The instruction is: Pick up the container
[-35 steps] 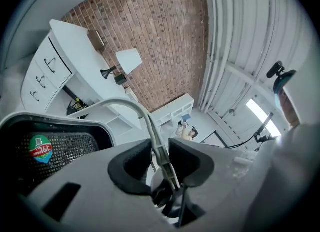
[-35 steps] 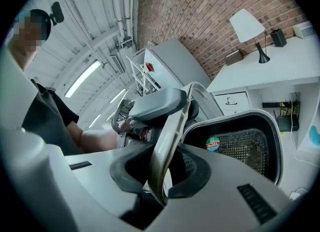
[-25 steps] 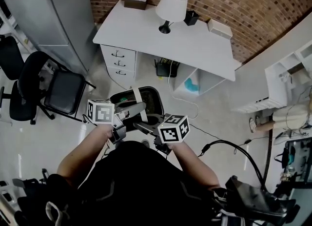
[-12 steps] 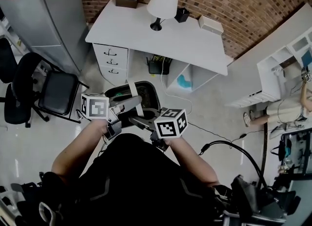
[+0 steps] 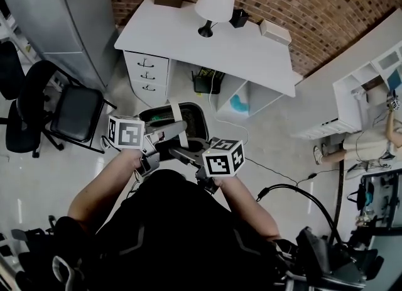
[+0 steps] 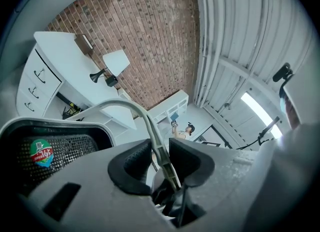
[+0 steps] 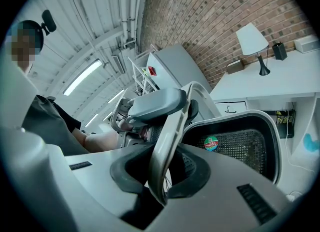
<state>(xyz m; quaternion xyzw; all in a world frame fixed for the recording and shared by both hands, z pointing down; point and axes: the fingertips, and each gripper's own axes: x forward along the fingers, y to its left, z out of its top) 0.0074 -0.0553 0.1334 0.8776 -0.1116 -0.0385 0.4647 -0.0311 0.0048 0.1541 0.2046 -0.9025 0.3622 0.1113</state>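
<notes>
The container is a black mesh basket [image 5: 179, 120] with a pale rim and a pale arched handle [image 5: 178, 131], held in the air above the floor in front of me. My left gripper [image 5: 162, 136] is shut on the handle [image 6: 159, 146], which runs between its dark pads [image 6: 132, 163]. The basket's mesh wall [image 6: 60, 148] carries a round sticker [image 6: 41, 152]. My right gripper [image 5: 183, 155] is shut on the same handle [image 7: 170, 126] from the other side. In the right gripper view the basket [image 7: 240, 143] lies beyond the jaws, and the left gripper [image 7: 155, 103] shows above it.
A white desk [image 5: 251, 51] with a lamp [image 5: 215, 4] and drawers [image 5: 147, 73] stands ahead against a brick wall. A black chair [image 5: 69, 110] and a grey cabinet [image 5: 63, 13] are at the left. A person [image 5: 370, 142] and white shelves [image 5: 361, 88] are at the right. A black cable [image 5: 301, 189] curves over the floor.
The head view has shifted slightly. Both grippers keep their hold on the handle, and the basket hangs as before.
</notes>
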